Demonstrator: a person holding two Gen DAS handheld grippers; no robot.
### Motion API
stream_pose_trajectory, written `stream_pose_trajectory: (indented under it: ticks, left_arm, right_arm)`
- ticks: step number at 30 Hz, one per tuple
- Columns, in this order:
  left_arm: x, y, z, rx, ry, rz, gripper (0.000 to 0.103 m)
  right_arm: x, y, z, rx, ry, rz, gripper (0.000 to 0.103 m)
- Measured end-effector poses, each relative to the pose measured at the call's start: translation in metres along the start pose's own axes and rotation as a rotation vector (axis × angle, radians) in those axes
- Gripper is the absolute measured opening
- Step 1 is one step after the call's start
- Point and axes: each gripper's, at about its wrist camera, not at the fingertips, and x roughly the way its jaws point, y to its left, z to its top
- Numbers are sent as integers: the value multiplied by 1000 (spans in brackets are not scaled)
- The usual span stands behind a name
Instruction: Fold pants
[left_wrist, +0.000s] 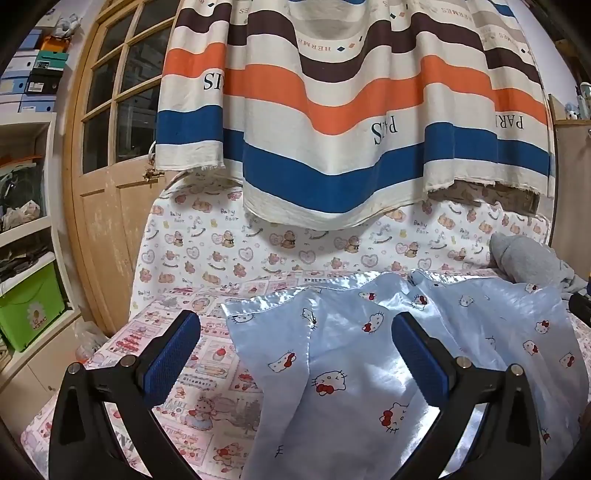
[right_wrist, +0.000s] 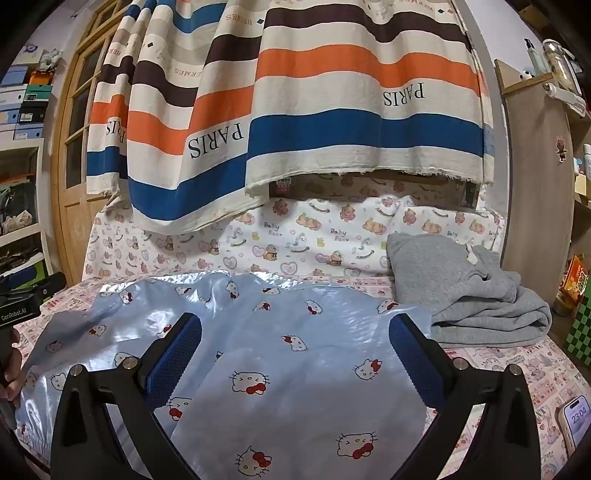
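Observation:
Shiny light-blue pants (left_wrist: 369, 354) printed with white cat faces lie spread and wrinkled on the bed (left_wrist: 199, 369). In the left wrist view my left gripper (left_wrist: 295, 328) hovers open over their left edge, nothing between its blue pads. The right wrist view shows the same pants (right_wrist: 280, 354) filling the bed's middle, and my right gripper (right_wrist: 295, 328) is open above them, holding nothing. The left gripper's black body (right_wrist: 22, 299) and a hand show at the left edge of that view.
Folded grey garments (right_wrist: 465, 291) lie on the bed at the right. A phone (right_wrist: 574, 421) rests near the right front corner. A striped curtain (right_wrist: 295, 110) hangs behind the bed. A wooden door (left_wrist: 107, 184) and shelves (left_wrist: 26, 221) stand at the left.

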Motion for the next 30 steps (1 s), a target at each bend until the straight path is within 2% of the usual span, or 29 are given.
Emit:
stream_pose_trajectory:
  ticks: [10,30]
  left_arm:
    - [1,2,0,-11,11,20,103]
    - [0,-2,0,13,-1,-3,103]
  right_arm:
    - [2,1,-1,-14,15,23,102]
    - [0,-1,-1,-7,1,2,102]
